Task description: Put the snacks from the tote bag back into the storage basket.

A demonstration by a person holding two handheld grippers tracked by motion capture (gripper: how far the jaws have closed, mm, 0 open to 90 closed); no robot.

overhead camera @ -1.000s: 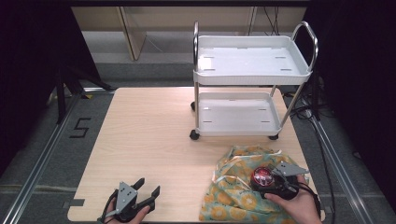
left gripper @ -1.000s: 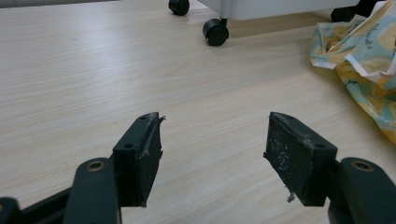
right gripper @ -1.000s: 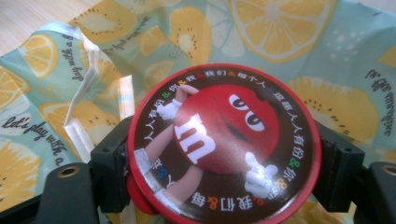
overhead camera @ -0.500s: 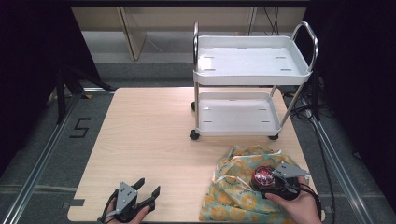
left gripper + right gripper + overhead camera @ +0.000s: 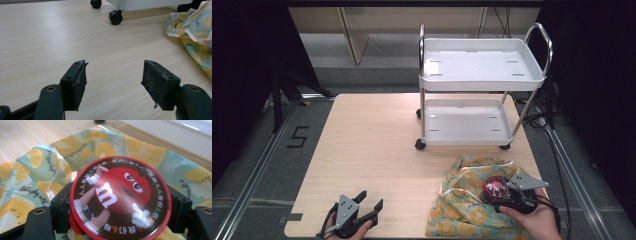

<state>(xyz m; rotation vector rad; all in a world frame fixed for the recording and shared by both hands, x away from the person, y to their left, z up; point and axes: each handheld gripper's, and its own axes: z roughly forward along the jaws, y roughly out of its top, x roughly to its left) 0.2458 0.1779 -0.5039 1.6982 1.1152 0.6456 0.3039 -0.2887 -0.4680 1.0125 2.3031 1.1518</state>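
Wooden table, broad bare stretch across left and middle. Near left edge: left gripper, jaws spread over bare wood. Near right: right gripper pinching one red tin above one lemon-print bag. Tin's cartoon lid legible from right gripper view. Far right: one white two-shelf cart; two black casters seen from left gripper view.

Evenly and brightly lit from above on the desk; dark at both sides. White glare on the cart top shelf and the red lid. Soft, slightly blurred at far edges of close views.
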